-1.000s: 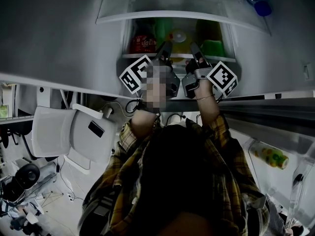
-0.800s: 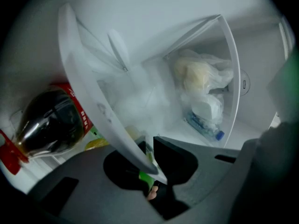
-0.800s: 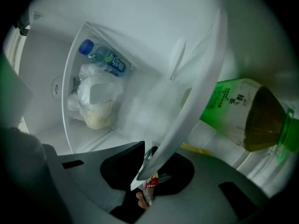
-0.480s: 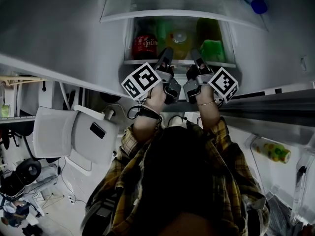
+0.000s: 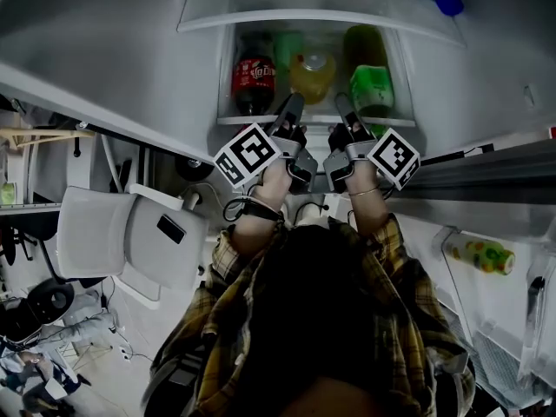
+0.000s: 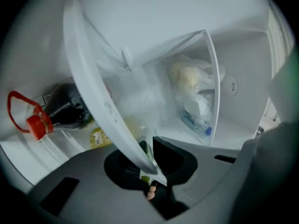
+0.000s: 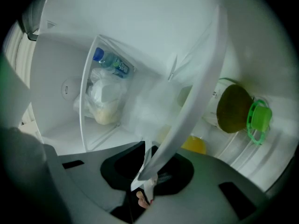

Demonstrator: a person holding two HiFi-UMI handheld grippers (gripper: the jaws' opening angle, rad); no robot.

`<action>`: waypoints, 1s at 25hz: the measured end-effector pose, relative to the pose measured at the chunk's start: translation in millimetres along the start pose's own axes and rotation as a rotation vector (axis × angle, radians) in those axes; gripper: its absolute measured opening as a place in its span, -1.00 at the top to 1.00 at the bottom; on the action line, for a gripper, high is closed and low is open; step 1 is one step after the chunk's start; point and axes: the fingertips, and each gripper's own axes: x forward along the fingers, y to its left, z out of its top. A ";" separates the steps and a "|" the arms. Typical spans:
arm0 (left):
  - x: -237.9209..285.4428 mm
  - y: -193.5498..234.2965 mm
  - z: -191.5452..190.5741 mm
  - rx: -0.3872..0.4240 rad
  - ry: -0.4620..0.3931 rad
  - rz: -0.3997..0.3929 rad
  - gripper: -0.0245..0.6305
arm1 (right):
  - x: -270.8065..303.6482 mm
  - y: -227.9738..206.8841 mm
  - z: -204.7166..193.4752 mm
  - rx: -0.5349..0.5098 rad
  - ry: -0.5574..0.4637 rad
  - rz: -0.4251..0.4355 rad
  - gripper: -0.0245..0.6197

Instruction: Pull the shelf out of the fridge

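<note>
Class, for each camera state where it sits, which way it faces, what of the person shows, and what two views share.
Head view: on the person's head, facing steeply down; shows dark hair, plaid sleeves, left claw and right claw at the shelf edge.
Left gripper view: on the left claw, facing into the fridge; its jaws clamp the shelf.
Right gripper view: on the right claw, likewise facing in, jaws on the shelf.
Shared: both gripper views show the bagged food.

The shelf (image 6: 100, 97) had a smooth, glossy white plastic rim around a clear pane. The fridge lining (image 6: 163, 17) was smooth white plastic. The left gripper (image 6: 149, 167) and right gripper (image 7: 152, 169) had matt grey plastic shells. The cola bottle (image 5: 250, 81) was glossy plastic, the shirt (image 5: 408, 320) checked cloth.
</note>
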 end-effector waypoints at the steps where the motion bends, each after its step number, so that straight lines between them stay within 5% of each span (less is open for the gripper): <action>1: -2.4 -0.7 -1.6 -0.001 0.001 -0.003 0.76 | -2.6 0.5 -1.3 -0.002 0.001 0.001 0.72; 25: -61.3 -22.8 -29.6 -0.021 0.011 -0.089 0.76 | -61.8 25.9 -31.5 -0.007 0.004 0.048 0.72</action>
